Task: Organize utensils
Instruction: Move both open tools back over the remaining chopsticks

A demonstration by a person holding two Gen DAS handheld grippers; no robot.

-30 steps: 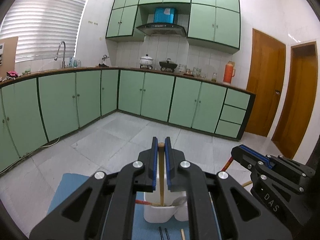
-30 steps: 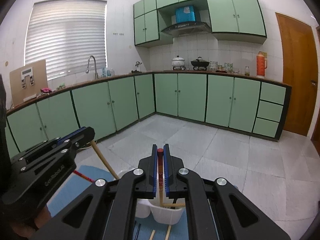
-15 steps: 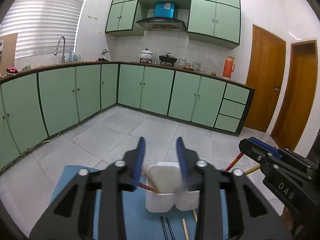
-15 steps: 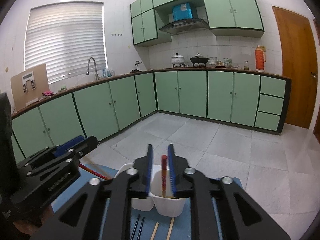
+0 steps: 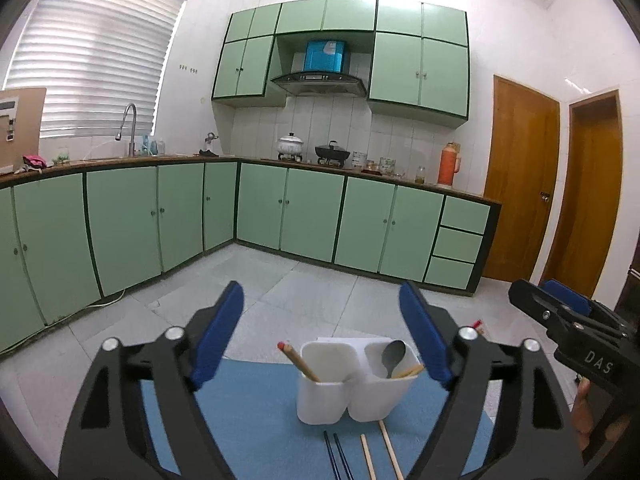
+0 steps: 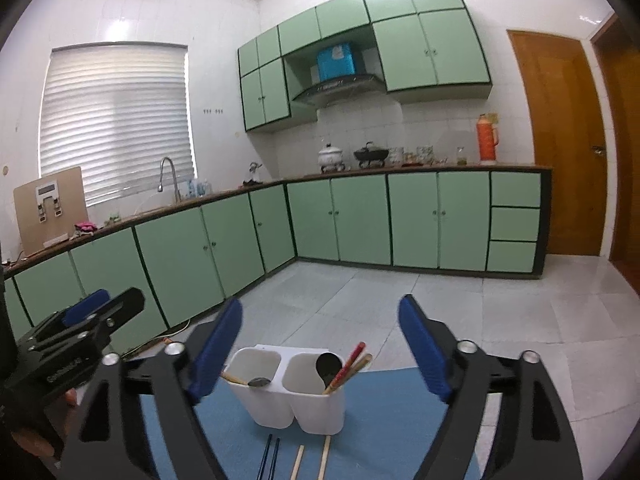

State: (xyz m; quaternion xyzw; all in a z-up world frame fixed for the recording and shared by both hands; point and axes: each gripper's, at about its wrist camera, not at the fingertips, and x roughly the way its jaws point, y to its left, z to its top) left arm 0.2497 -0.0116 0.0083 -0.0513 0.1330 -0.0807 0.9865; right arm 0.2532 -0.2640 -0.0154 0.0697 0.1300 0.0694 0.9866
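Now both tools stand wide and empty over the blue mat. The left hand-held gripper has just been opening, with nothing between its blue pads, and the right hand-held gripper has done the same; neither touches anything.

Between them sits the white two-cup holder on the mat. In the left wrist view its left cup has a wooden chopstick with a red tip leaning outward, and its right cup holds a metal spoon with another stick beside it. In the right wrist view a red chopstick and a pale one lean together in the right cup.

Still loose on the tabletop, just in front of the holder, are a pair of dark blue chopsticks and two pale wooden chopsticks (their near ends run out of view under the gripper frames).

These loose sticks should be light, stiff and thin, and the blue pair looks smooth, so probably slippery. Lying flat on the mat, they give little to bite on. I would pinch one across its width near the middle, or slightly toward the thicker end, so it does not pivot when tipped upright. The holder looks like light plastic and could slide or tip if a stick is pushed against its wall.
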